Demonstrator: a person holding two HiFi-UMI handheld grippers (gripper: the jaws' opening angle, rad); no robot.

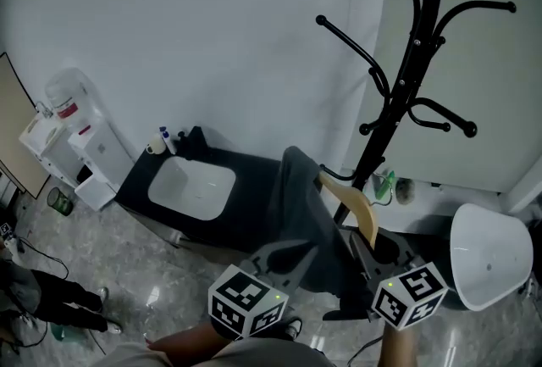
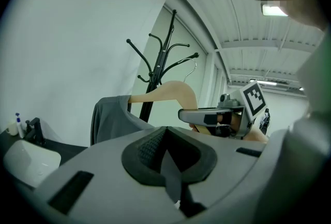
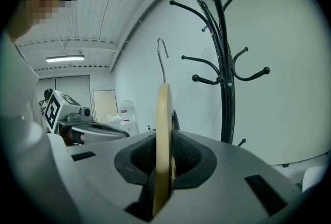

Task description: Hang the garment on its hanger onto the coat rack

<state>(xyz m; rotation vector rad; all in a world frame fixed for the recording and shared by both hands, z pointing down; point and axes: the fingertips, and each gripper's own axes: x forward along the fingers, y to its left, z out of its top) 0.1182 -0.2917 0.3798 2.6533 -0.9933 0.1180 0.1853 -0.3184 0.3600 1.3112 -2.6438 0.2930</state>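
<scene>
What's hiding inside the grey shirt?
A pale wooden hanger: one arm sticks out bare, pinched by the right gripper. Its other arm is hidden under the dark grey garment.

Our left gripper (image 1: pixel 284 260) squeezes the gray cloth (image 1: pixel 298 202). Our right gripper (image 1: pixel 366 245) squeezes the hanger (image 1: pixel 361 206). They sit side by side.

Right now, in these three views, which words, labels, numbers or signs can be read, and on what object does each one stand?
No text can be read in any view.
Red label on the water bottle: too small and blurred to read.
Marker cubes: black-and-white square patterns only, no letters or numbers.
</scene>
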